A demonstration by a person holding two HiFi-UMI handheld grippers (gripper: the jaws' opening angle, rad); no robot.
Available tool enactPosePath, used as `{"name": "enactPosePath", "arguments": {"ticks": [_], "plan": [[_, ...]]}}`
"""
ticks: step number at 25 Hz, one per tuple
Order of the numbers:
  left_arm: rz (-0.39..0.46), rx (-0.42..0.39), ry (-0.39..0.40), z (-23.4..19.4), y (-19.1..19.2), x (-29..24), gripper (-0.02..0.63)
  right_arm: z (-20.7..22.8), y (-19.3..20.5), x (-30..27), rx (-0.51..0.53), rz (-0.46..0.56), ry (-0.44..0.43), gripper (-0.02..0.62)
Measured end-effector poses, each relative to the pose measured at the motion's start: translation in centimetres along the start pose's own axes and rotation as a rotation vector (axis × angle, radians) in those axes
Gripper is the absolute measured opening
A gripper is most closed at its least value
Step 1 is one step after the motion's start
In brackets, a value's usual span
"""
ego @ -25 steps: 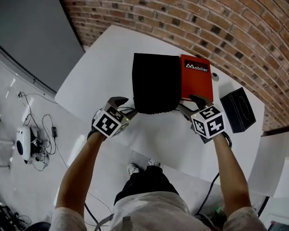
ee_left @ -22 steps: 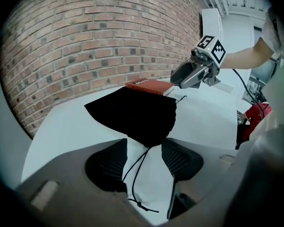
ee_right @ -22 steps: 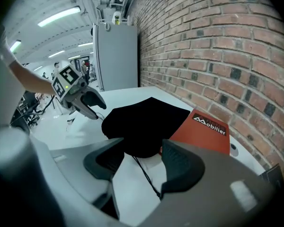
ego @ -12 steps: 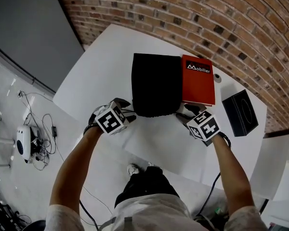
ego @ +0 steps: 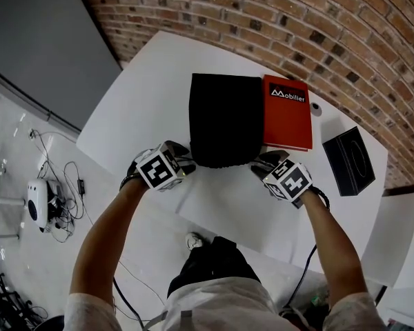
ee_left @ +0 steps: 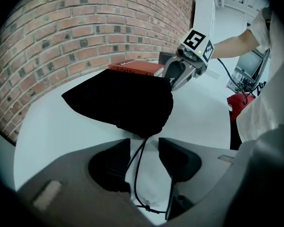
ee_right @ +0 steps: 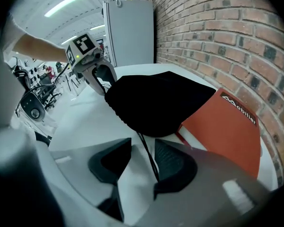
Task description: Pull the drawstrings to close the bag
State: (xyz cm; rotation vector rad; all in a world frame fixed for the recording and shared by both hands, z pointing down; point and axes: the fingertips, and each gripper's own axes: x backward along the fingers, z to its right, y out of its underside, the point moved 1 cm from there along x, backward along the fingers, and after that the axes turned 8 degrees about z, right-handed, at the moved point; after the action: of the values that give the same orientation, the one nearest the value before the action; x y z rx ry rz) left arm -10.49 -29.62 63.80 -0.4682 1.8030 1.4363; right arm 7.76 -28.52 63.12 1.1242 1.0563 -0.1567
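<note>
A black drawstring bag (ego: 224,119) lies flat on the white table (ego: 145,95), its gathered mouth toward me. My left gripper (ego: 184,160) is at the mouth's left corner. In the left gripper view a thin black drawstring (ee_left: 138,169) runs through the gap between the jaws without being pinched. My right gripper (ego: 263,161) is at the right corner, and the other drawstring (ee_right: 149,155) lies in its narrower gap, close to the right pad. Both pairs of jaws have just been closing, each with a cord between them, and both are still open.
A red book (ego: 288,112) lies against the bag's right side. A black box (ego: 350,161) sits further right, with a small white object (ego: 316,109) behind the book. A brick wall runs along the table's far edge. A grey cabinet (ee_right: 130,32) stands beyond the table.
Both grippers have sunk toward the table and tipped further downward at the bag's near corners. Their jaws have drawn closer together, the right pair more.
</note>
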Motion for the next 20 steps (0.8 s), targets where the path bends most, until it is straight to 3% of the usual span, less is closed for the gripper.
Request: {"name": "enactPosePath", "arguments": {"ticks": [8,20], "plan": [[-0.016,0.034,0.031,0.08,0.17,-0.16,0.177,-0.15,0.15,-0.15,-0.019,-0.025,-0.012,0.133],[-0.122,-0.003,0.095,0.75,0.08,-0.42,0.026,-0.37,0.34,-0.14,-0.015,-0.05,-0.006,0.009]]}}
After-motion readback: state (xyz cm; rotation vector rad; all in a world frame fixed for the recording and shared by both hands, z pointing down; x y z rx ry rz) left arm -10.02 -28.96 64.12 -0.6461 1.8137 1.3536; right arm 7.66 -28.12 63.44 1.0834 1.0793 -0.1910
